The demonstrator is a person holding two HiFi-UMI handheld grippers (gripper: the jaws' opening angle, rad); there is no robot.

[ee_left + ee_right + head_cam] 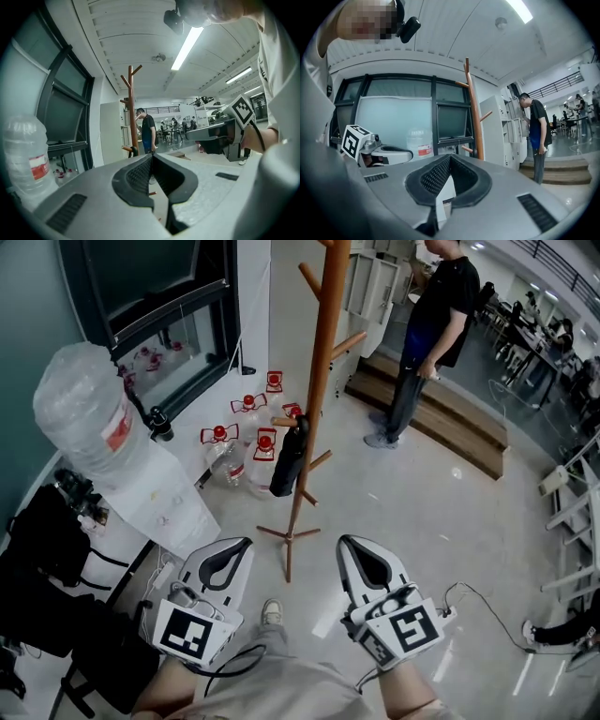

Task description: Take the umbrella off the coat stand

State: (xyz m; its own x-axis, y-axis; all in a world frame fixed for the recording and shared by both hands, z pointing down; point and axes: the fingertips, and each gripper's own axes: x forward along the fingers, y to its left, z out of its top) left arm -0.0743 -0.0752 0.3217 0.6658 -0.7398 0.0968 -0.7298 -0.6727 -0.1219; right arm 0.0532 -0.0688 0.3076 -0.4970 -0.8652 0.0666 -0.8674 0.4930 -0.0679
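While both tools hang well short of the coat stand (323, 352), what matters is which side of its pole the umbrella (287, 463) hangs on. In the head view it is a folded black umbrella, hung from a low peg and lying close against the pole. Its long axis is near upright, running down along the wood with the tip toward the floor. It sits on the left of the pole, the side of the left tool (242, 546). The right tool (347, 542) faces the bare side, so the pole stands between it and the umbrella. Both tools are about equally far off, so I judge the left one has the straighter line in.

Both are clenched on nothing: in the left gripper view the pads meet at the tip with only floor behind, and the right gripper view shows the same. In the left gripper view, a dark shape at a peg low on the pole, just above the jaw tips, is probably the umbrella, though it is too small to be sure.

The coming move, to my mind, needs the jaws to part first. Then comes an approach from the left, a grip near the top of the umbrella, and a lift up off the peg, not a straight pull. A cluster of water bottles (246, 442) stands on the floor just beyond the stand.
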